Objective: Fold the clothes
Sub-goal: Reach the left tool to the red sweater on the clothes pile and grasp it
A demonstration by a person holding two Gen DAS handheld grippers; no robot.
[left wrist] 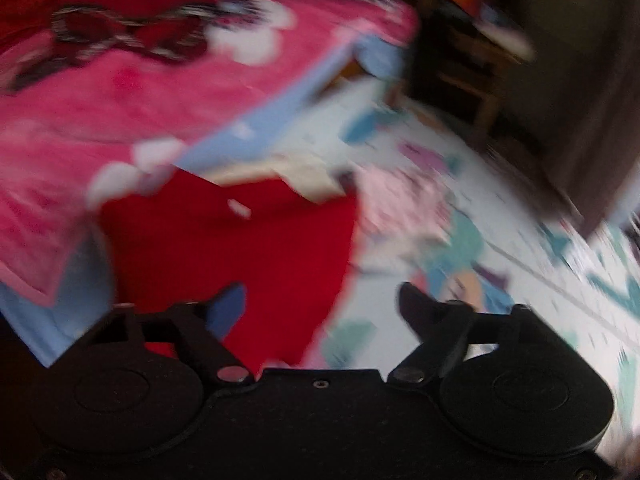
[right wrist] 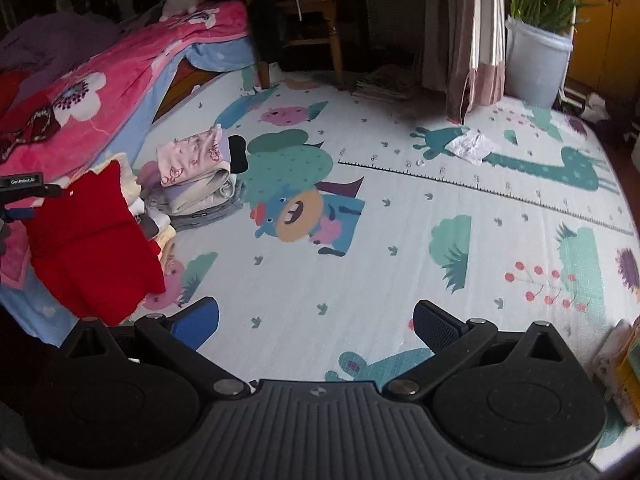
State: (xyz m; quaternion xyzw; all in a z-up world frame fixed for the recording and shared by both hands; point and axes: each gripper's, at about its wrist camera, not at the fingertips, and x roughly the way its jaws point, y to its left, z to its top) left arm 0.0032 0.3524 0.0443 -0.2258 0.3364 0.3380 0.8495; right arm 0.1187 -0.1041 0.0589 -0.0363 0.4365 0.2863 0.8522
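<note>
left tongs [left wrist: 320, 300]: wide apart, gripping nothing; this view is motion-blurred, so fine detail is lost.
right tongs [right wrist: 316, 320]: wide apart, empty, poised over bare play mat [right wrist: 400, 240].
red garment [right wrist: 92, 240]: folded flat, at the edge of the bed [right wrist: 132, 92] beside the pile; in the left view it lies just ahead of the blue pads. whether it rests on something or hangs, cannot tell.
folded pile [right wrist: 196, 184]: pink and grey pieces stacked on the mat against the bed, likely the drop spot for finished items.
blanket [left wrist: 120, 112]: pink, floral, covers the bed; more red cloth lies on top.
white cloth [right wrist: 468, 146]: crumpled, well apart on the mat, near the plant tub [right wrist: 536, 68].
step, my guess: red piece just set down with the pile; next garment to fetch.
</note>
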